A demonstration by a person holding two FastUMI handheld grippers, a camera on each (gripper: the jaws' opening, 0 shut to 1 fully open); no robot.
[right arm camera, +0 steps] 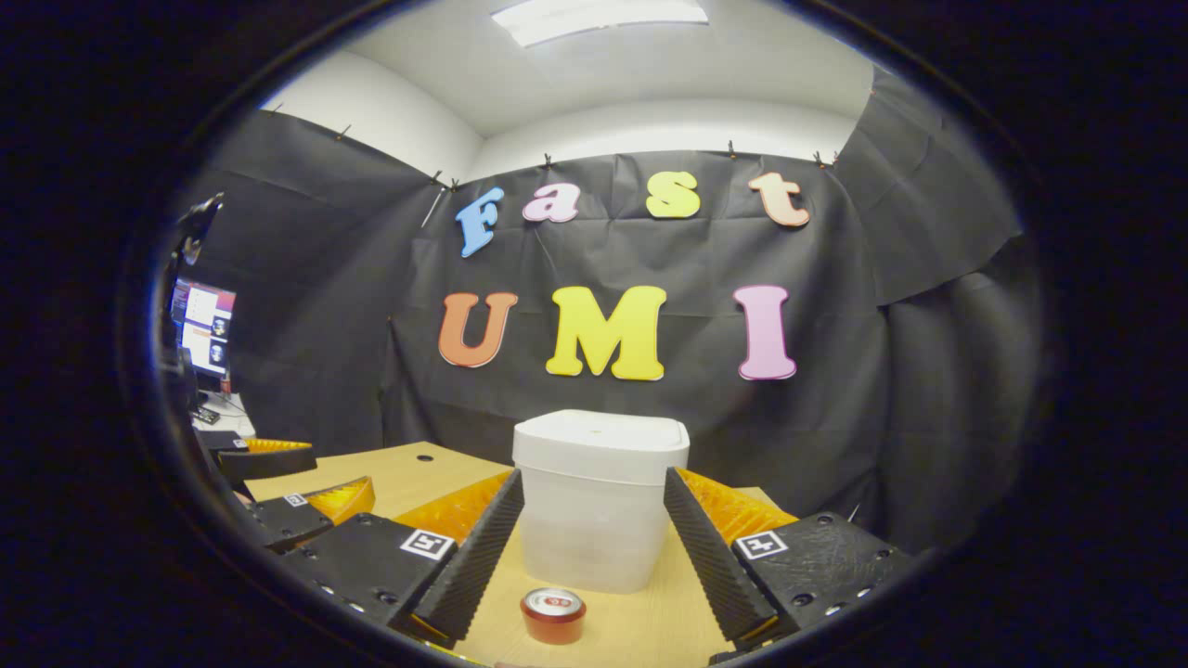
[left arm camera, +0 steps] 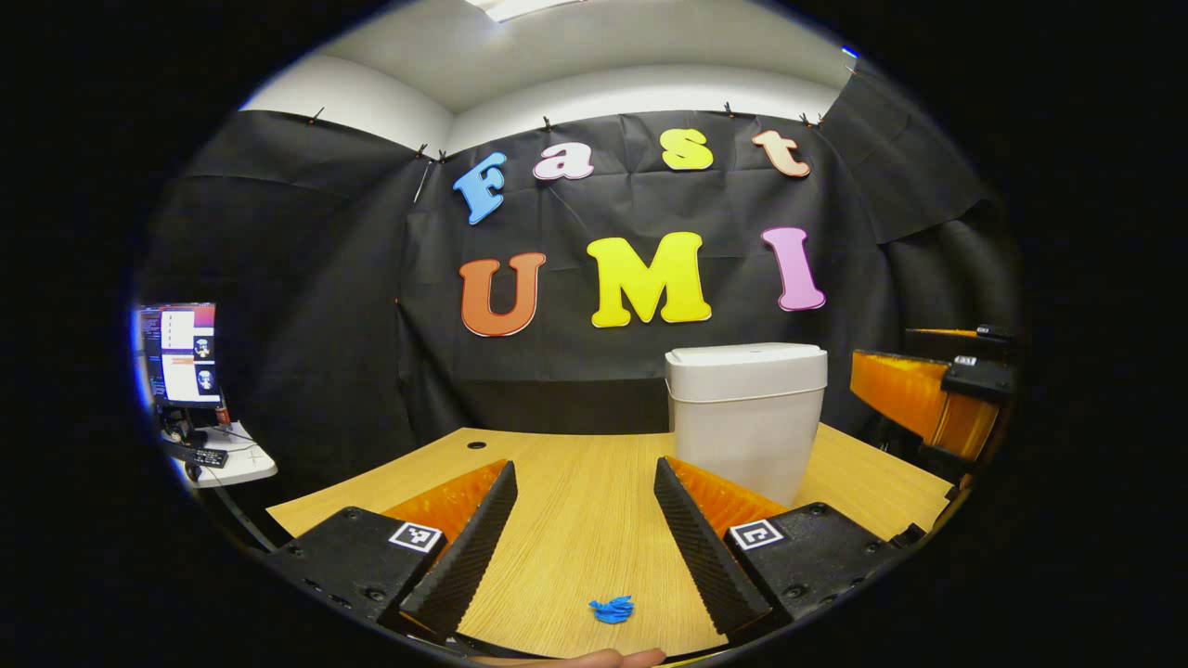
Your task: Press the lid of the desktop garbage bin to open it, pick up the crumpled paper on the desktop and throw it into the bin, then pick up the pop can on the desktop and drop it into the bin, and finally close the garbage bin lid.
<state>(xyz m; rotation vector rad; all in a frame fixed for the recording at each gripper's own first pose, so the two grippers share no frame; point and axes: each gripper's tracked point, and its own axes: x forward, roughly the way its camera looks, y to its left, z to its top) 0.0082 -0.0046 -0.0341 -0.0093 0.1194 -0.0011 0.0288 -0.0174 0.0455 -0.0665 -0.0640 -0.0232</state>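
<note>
The white garbage bin (right arm camera: 601,501) stands upright on the wooden desktop (left arm camera: 575,482) toward the back, close to the black cloth wall, and its lid (right arm camera: 603,436) lies flat and closed. In the left gripper view the left gripper (left arm camera: 585,538) hangs low over the desk with its jaws spread wide and nothing between them but bare wood; the bin sits ahead and to the right of its right finger. Near the bottom of that view a small crumpled blue piece (left arm camera: 612,609) lies on the desk between the fingers, probably the paper, though it is too small to be sure. In the right gripper view the right gripper (right arm camera: 594,547) faces the bin head-on, jaws also wide apart and holding nothing, with the bin framed between the fingers but beyond them. A red pop can (right arm camera: 553,614) stands upright on the desk just in front of the bin. Off to the left a monitor (left arm camera: 181,357) glows on a side table (left arm camera: 243,462).
</note>
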